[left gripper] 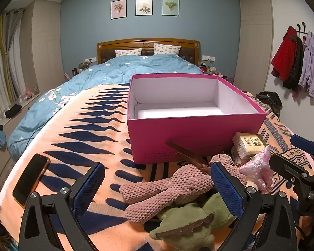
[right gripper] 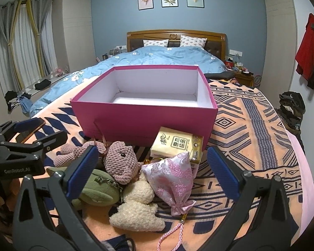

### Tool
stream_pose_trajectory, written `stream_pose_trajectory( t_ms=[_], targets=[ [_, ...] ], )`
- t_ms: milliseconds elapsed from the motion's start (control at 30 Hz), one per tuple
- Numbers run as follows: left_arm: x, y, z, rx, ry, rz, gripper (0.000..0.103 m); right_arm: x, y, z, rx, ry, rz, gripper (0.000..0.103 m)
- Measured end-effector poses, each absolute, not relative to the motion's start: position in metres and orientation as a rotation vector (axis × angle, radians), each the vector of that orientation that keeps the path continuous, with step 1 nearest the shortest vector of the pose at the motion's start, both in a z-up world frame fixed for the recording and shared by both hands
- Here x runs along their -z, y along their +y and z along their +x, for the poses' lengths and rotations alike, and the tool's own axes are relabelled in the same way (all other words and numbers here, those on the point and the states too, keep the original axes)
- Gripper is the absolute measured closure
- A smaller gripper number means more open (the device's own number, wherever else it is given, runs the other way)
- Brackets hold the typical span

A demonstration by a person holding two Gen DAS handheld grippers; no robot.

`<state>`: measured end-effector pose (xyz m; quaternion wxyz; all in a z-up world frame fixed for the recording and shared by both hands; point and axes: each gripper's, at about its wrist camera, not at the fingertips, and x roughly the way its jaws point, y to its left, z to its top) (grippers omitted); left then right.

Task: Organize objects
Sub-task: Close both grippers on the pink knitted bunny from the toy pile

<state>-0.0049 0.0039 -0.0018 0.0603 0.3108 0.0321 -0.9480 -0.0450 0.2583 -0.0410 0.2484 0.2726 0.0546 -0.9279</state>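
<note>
An open pink box with a white inside stands on the patterned blanket. In front of it lies a pile: a pink knitted plush, a green plush, a cream plush, a pink satin pouch and a yellow tissue pack. My left gripper is open above the pink and green plush. My right gripper is open over the pile, holding nothing. The right gripper also shows in the left wrist view, and the left gripper in the right wrist view.
A dark phone lies on the blanket at the left. The blanket covers the foot of a bed with a blue duvet. Jackets hang on the right wall. Clothes are heaped at the bed's right edge.
</note>
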Motion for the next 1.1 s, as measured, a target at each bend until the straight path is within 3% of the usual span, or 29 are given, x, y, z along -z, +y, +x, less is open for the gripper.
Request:
stream_pose_trajectory(
  t_ms=[500, 767, 1100],
  targets=[
    [0.002, 0.001, -0.003, 2.882, 0.096, 0.945, 0.000, 0.037, 0.266, -0.048, 2.448, 0.140, 0.747, 0.000],
    [0.013, -0.017, -0.008, 2.951, 0.197, 1.074, 0.000, 0.048, 0.268, -0.056, 2.301, 0.154, 0.822, 0.000],
    [0.037, -0.025, -0.015, 2.994, 0.235, 1.236, 0.001, 0.070, 0.231, -0.093, 2.092, 0.181, 0.961, 0.026]
  ],
)
